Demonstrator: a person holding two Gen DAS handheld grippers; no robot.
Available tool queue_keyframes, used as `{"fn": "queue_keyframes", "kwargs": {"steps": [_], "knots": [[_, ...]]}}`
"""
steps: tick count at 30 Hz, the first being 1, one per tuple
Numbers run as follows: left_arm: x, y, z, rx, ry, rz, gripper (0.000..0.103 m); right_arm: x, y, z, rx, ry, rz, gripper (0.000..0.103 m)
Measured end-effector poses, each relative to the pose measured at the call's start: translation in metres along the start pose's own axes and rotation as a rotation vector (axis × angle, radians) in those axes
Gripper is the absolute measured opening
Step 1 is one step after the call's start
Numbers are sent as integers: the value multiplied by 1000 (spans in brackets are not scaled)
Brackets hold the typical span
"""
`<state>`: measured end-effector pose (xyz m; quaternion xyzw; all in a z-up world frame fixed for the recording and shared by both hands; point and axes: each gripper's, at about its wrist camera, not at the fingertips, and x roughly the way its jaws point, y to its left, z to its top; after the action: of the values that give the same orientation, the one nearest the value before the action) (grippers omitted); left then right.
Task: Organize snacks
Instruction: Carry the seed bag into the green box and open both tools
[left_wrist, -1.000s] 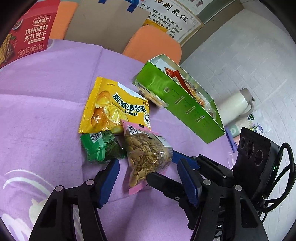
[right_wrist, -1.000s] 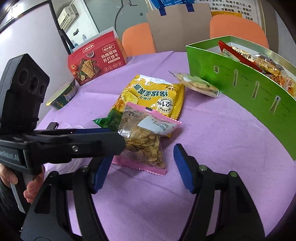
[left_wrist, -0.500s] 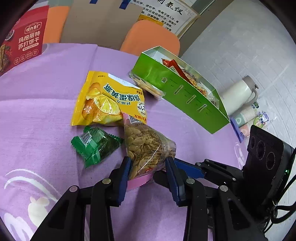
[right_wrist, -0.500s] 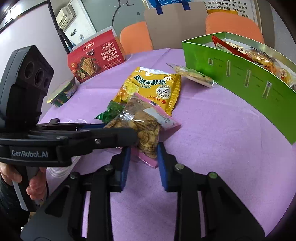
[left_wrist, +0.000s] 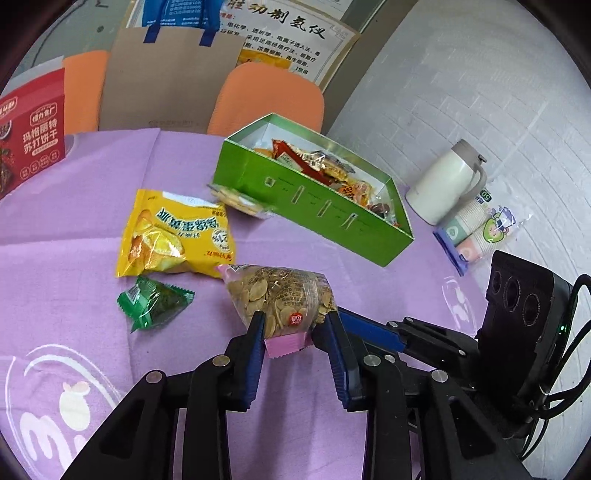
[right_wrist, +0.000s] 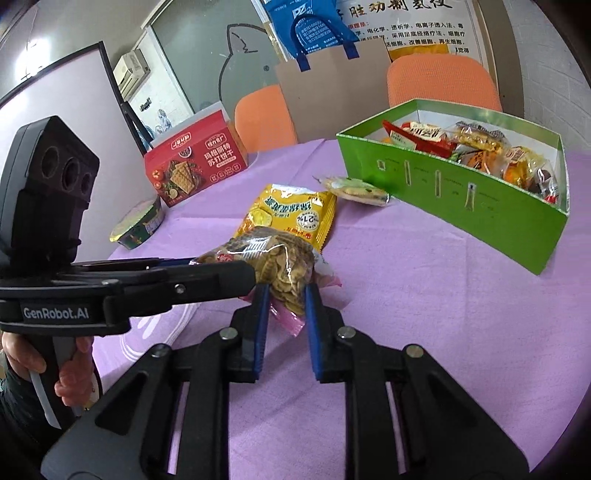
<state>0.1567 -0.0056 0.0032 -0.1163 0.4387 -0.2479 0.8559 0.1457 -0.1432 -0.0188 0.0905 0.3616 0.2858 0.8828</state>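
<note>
Gripping the clear seed bag with both claws at once. Left gripper narrowed down onto the pink sealed end, blue pads pressing either side of the seeds. Right gripper likewise pinched narrow on the same bag, biting the pink seam from the other side. Probably doubling up because the bag is slippery and lumpy, one claw steadying while the other takes over; hard to tell which one is meant to carry.

Holding the bag well short of the green box, on the side of its long slotted wall, apparently just clear of the purple cloth. Pinching at the flat seam rather than the bulging middle, likely to avoid crushing the contents.

Leaving on the cloth, all outside the green box: yellow chip bag a little further from the box than the seed bag, small green packet further out again, biscuit packet lying right against the box's near corner. Box already holding several wrappers, with room at the near end.

Judging the step as mid-pick: carrying to the green box and dropping in not yet done. Risking a tear or slip if both claws pull apart.
</note>
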Motion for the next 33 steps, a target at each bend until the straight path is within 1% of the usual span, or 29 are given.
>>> {"fn": "queue_keyframes", "kwargs": {"steps": [3, 7, 12, 17, 21, 25, 29, 33], "knots": [[-6, -14, 10, 27, -21, -15, 32, -17, -2, 7, 0, -47, -12, 21], [-4, -39, 30, 77, -46, -39, 32, -38, -10, 19, -8, -111, -52, 21], [13, -72, 65, 135, -57, -75, 32, -57, -37, 39, 15, -169, -89, 21], [34, -92, 100, 173, -66, -108, 32, -68, -63, 67, 19, -206, -152, 21], [56, -101, 122, 196, -68, -126, 32, -66, -85, 82, 34, -228, -183, 21], [82, -103, 139, 207, -67, -129, 32, -55, -106, 91, 51, -236, -224, 21], [111, -96, 150, 195, -43, -135, 32, -38, -130, 93, 81, -212, -231, 21], [138, -83, 153, 182, -17, -133, 32, -17, -148, 94, 103, -171, -242, 21]]}}
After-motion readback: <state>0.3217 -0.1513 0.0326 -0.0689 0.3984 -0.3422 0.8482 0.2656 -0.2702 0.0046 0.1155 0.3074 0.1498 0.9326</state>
